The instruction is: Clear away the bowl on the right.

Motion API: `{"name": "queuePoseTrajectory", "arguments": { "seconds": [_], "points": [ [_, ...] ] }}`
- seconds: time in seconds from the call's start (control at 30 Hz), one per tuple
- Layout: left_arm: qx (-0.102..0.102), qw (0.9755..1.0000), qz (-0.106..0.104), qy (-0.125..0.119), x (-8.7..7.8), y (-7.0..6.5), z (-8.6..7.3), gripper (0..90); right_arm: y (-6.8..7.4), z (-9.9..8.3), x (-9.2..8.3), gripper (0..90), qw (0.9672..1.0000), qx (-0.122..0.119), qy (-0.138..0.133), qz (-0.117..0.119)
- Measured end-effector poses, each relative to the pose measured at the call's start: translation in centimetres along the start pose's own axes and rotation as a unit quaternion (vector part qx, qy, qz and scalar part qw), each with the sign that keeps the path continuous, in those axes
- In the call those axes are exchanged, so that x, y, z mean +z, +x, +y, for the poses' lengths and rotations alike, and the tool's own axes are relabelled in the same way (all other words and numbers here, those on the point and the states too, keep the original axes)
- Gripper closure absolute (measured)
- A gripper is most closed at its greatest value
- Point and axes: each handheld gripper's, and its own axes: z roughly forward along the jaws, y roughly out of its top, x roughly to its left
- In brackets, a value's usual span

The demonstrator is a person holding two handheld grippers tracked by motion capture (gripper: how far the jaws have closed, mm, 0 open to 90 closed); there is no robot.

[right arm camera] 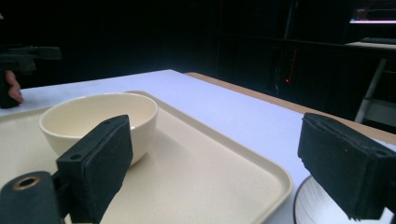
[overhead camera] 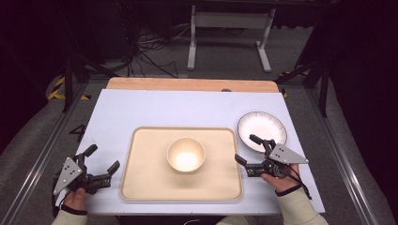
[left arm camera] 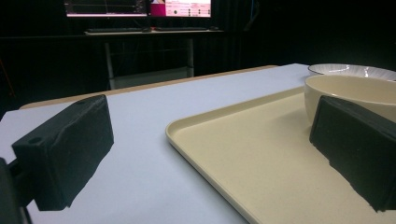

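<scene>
From the high view, my left tongs sit low over the counter just off the left edge of the tray, jaws spread wide and holding nothing. In the left gripper view I see those two black jaws well apart, one over the pale blue counter surface and the other over the cream tray, with the tray's rounded near corner lying between them.

Moving across, the tray lies flat in the middle of the counter, and the cream bowl stands upright on it, roughly at its centre, empty as far as I can see. The left gripper view has the bowl at the far right, partly behind one jaw.

Further right, my right tongs are also parted and empty, straddling the gap between the tray's right edge and the white plate, which rests on the counter just beside the tray's far right corner. In the right gripper view one jaw hangs in front of the bowl and the other over the plate's rim; the left tongs show far off.
</scene>
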Motion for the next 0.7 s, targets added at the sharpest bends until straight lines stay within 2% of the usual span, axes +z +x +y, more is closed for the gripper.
{"name": "queuePoseTrajectory", "arguments": {
  "seconds": [0.23,0.33,0.47,0.7],
  "points": [
    [-0.001,1.0,0.0,0.001,0.0,0.0,0.0,0.2,-0.3,-1.1,-0.3,10.0,0.9999,0.01,0.013,-0.005],
    [-0.001,1.0,-0.001,0.001,0.0,0.0,0.0,0.2,-0.4,-1.5,-0.3,9.0,0.9997,0.005,0.02,-0.014],
    [-0.001,1.0,-0.001,0.0,0.0,0.0,0.0,0.2,-0.6,-2.2,-0.4,9.0,0.9994,0.014,0.028,-0.017],
    [-0.001,1.0,-0.001,0.001,0.0,0.0,0.0,0.2,-0.9,-2.6,-0.7,7.5,0.9989,0.036,0.015,-0.024]
  ]
}}
